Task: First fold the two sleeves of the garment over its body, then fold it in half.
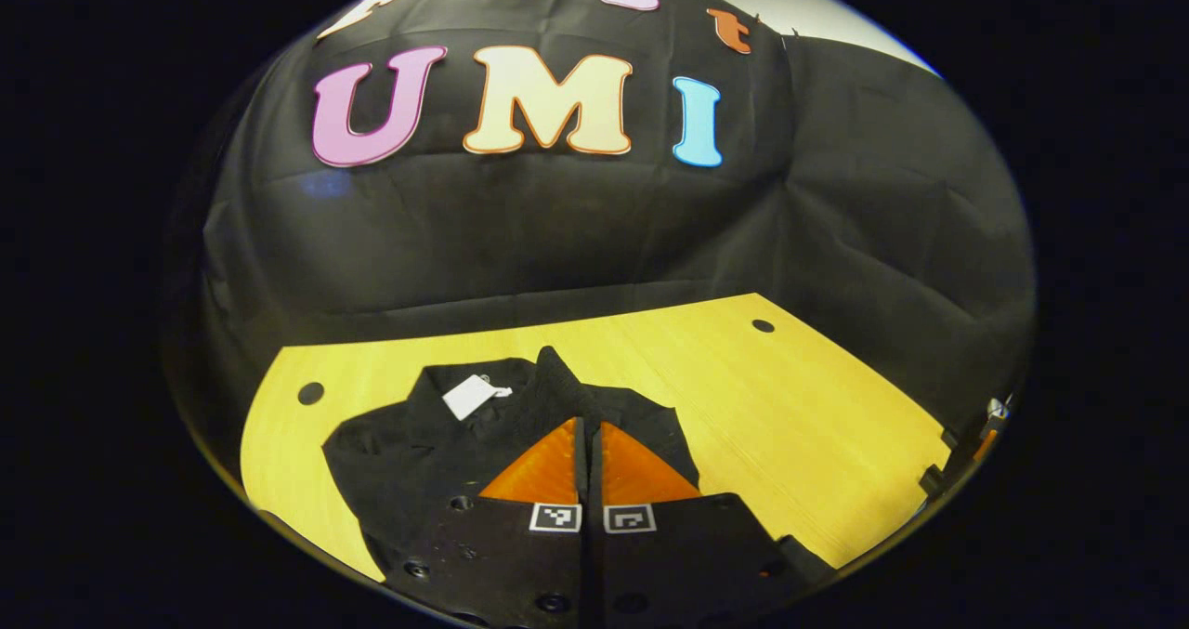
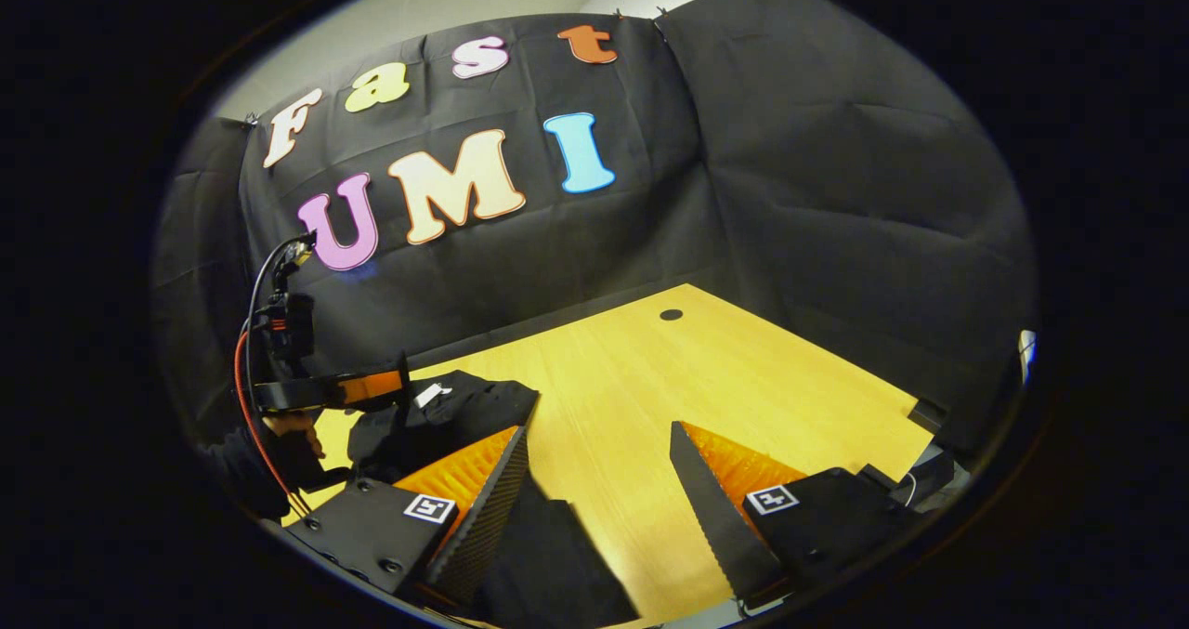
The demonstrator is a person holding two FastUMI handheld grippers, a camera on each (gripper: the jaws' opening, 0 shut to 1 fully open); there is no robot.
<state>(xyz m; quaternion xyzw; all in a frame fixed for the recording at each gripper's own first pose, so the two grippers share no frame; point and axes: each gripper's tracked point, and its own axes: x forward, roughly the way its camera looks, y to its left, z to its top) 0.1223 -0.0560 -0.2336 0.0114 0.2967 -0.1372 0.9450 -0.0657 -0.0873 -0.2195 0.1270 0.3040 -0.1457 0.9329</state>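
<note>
Left gripper view: left gripper [image 1: 589, 425], fingers together, pinches the shirt [image 1: 409, 443] on the table [image 1: 790, 406]; right gripper [image 2: 599, 443] gapes beside the shirt.

No wording can be read: the white tag [image 1: 474, 395] on the garment [image 1: 399, 443] just ahead of the left gripper [image 1: 587, 434] is too small, while square markers [image 1: 555, 517] on it and the right gripper [image 2: 594, 443] carry only coded patterns.

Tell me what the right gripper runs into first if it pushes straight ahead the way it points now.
Most likely the bare wooden table: the right gripper is open and angled down over it. The black garment lies off toward one finger's side. Beyond the table stands the black cloth wall. Depth is uncertain.
</note>
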